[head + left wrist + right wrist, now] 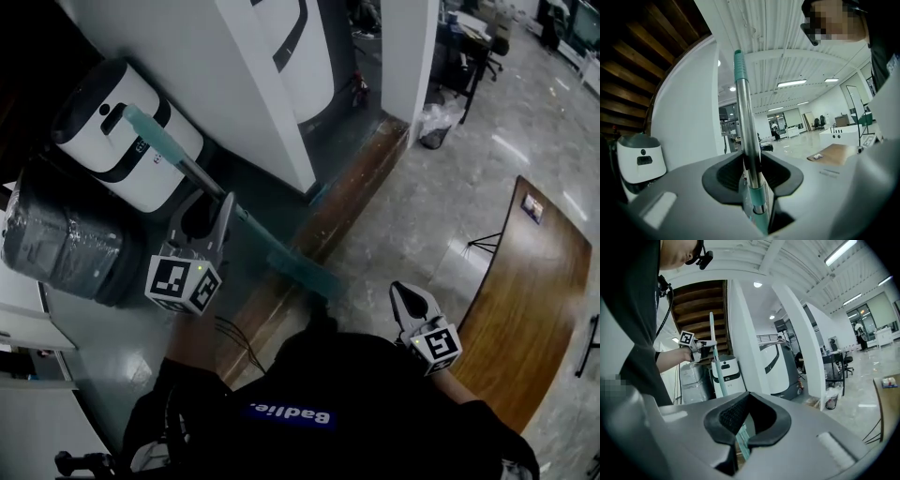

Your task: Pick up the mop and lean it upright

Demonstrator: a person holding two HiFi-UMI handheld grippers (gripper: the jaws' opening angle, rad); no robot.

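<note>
Left claw (753, 180) clamps the mop (156, 137) by its handle, raised but slanting toward the upper left, right claw (746, 425) slightly parted and empty; leaning it upright remains

White machine (112, 141), wrapped bundle (61, 246) and wall (216, 84) crowd the left; floor (422, 216) opens rightward.

Head view looks steeply down from above. Left gripper view faces level, tight on mop (746, 126). Right gripper view shares mop and white machine (725, 373) from farther back.
</note>
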